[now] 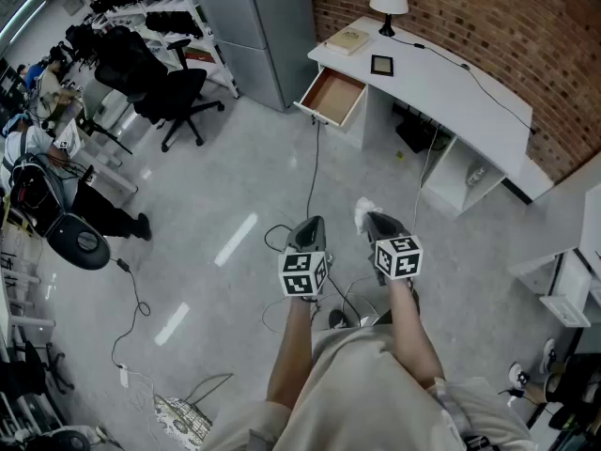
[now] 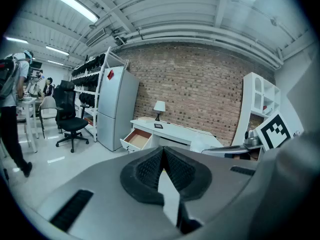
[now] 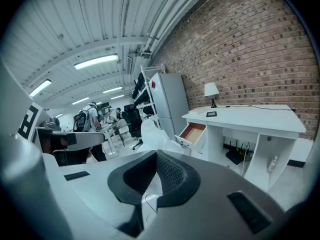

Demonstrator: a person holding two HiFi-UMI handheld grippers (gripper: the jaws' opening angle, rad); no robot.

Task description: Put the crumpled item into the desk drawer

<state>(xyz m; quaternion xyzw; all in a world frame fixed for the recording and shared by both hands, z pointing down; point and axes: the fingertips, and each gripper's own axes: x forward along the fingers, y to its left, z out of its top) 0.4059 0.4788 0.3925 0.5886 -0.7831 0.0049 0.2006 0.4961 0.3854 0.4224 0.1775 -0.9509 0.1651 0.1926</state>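
Observation:
The white crumpled item (image 1: 362,216) sticks out of the tip of my right gripper (image 1: 370,221), which is shut on it. In the right gripper view the item (image 3: 153,136) bulges up just beyond the closed jaws of the right gripper (image 3: 155,157). My left gripper (image 1: 311,225) hangs beside it, shut and empty; in its own view the left gripper (image 2: 162,152) has its pads pressed together. The white desk (image 1: 441,87) stands ahead by the brick wall, its wooden drawer (image 1: 331,96) pulled open at the left end. That drawer (image 3: 194,132) is also in both gripper views (image 2: 137,139).
On the desk are a lamp (image 1: 388,0), a book (image 1: 347,39) and a small dark frame (image 1: 381,65). A grey cabinet (image 1: 263,26) stands left of the drawer, with a black office chair (image 1: 164,87) further left. Cables (image 1: 313,172) trail over the floor. People (image 1: 38,148) work at the far left.

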